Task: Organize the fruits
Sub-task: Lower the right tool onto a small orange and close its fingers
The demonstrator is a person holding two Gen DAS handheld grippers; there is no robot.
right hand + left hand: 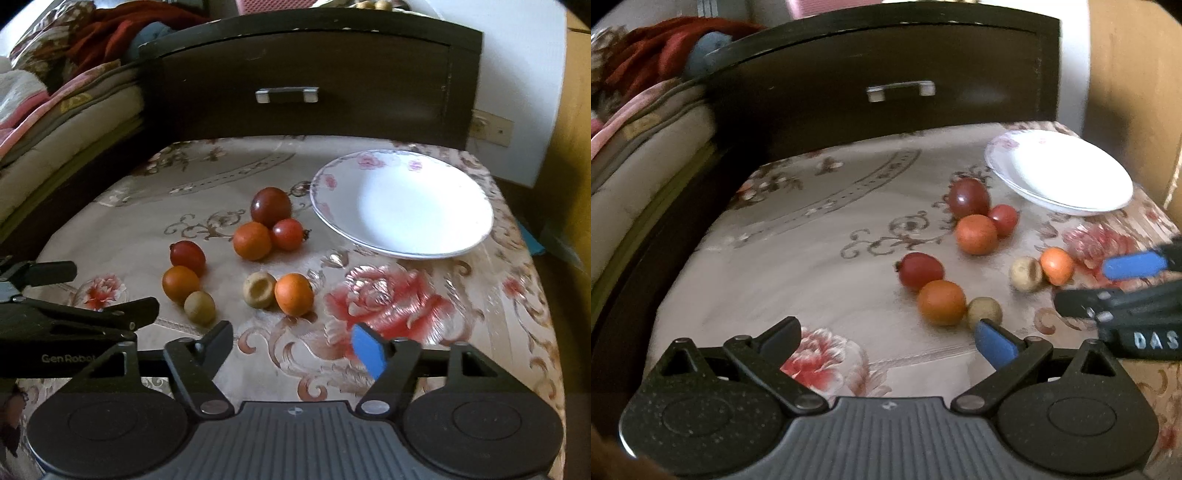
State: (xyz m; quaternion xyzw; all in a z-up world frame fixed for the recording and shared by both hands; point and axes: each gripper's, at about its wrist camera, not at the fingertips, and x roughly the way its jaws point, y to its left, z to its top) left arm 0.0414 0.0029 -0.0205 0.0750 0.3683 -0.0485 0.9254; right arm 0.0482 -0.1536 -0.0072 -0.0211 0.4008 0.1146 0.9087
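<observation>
Both grippers hang over the floral cloth with fingers apart and nothing between them: the right gripper moderately spread, the left gripper wider.

Just ahead of the left fingers sit a small tan fruit, an orange one and an oblong red one, its long axis slanting away to the left, stem end – it seems – far-left. Ahead of the right fingers lie a tan fruit, hollow facing up, and a touching orange fruit. Farther on, three round fruits – orange, red, dark red – cluster together. Farthest right sits the white plate, beside that cluster.
</observation>
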